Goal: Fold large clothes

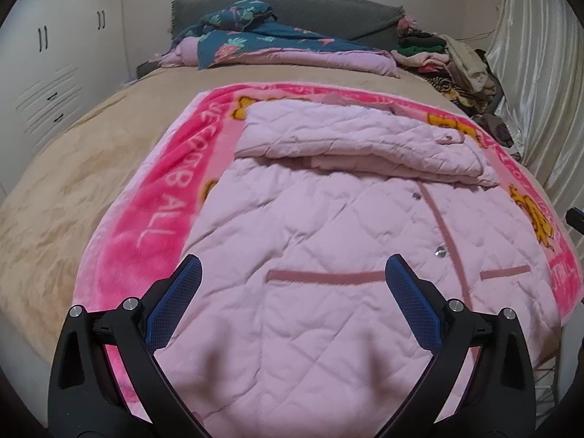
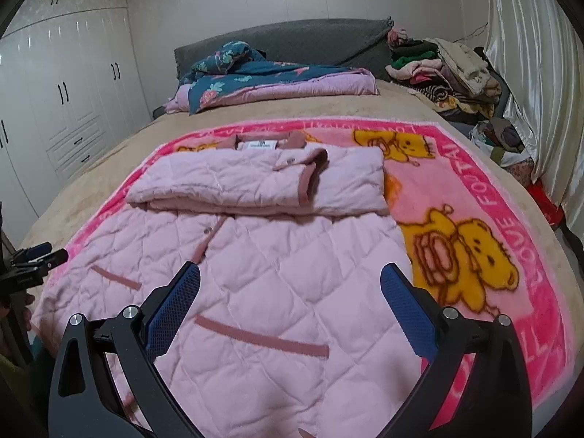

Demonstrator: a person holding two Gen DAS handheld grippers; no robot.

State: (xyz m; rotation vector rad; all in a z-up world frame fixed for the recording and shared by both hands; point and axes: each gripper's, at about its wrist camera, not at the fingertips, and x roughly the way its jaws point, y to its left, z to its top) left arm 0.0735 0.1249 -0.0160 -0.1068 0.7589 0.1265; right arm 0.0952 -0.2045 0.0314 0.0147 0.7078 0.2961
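Jacket (image 1: 314,292): pale pink, quilted, front up on the pink blanket in the middle of the bed; hem at the near edge, collar at the far end.
Sleeves (image 2: 255,182): folded across the chest, stacked in a thick band over the upper part of the jacket; darker pink cuff (image 2: 304,186) showing on top in the right wrist view.
Collar (image 2: 262,141): dusty pink, with a white label inside, just past the folded sleeves.
Pocket trims (image 1: 325,276): dusty pink strips on the lower front, either side of the snap placket (image 1: 443,226).
Left gripper (image 1: 292,270): jaws wide apart, nothing between them, hovering over the near left part of the jacket above the pocket trim; contact with the fabric not clear.
Right gripper (image 2: 290,273): jaws wide apart, holding nothing, over the near right part of the jacket close to its right edge.
Blanket (image 1: 160,197): bright pink fleece with yellow bears and white lettering, spread under the jacket.
Bed (image 1: 73,168): tan cover, dark grey headboard (image 2: 292,42) at the far end.
Quilt (image 2: 270,80): teal floral with lilac backing, bunched at the far end against the headboard.
Clothes pile (image 2: 445,69): mixed garments heaped at the far right corner.
Wardrobe (image 2: 58,95): white doors with dark handles, along the left wall.
Curtain (image 2: 525,73): pale, shiny, on the right.
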